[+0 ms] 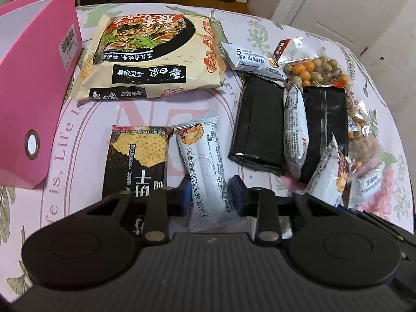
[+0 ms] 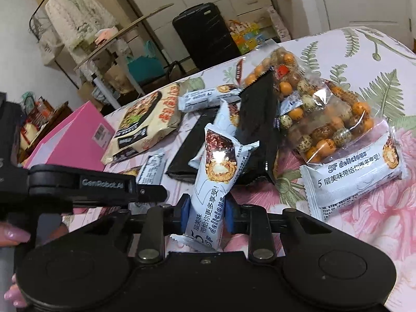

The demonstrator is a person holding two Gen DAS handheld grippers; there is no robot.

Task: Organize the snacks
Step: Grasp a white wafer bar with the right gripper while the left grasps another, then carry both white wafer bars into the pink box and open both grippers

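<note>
On the floral tablecloth (image 1: 85,135) lie several snacks. A white-blue wafer pack (image 1: 205,161) lies lengthwise between the blue pads of my left gripper (image 1: 212,197), which is shut on its near end. Left of it lies a black cracker pack (image 1: 137,156). My right gripper (image 2: 205,208) is shut on another white-blue wafer pack (image 2: 215,171), whose far end points up over the pile. Further packs of the same kind lie around (image 2: 358,176), (image 1: 249,59).
A pink open box (image 1: 33,83) stands at the left, a big noodle bag (image 1: 153,52) beside it. Two black packs (image 1: 260,124) and a clear bag of coated nuts (image 2: 325,109) crowd the right. A hand with pink nails (image 2: 13,234) holds the left gripper's body (image 2: 78,184).
</note>
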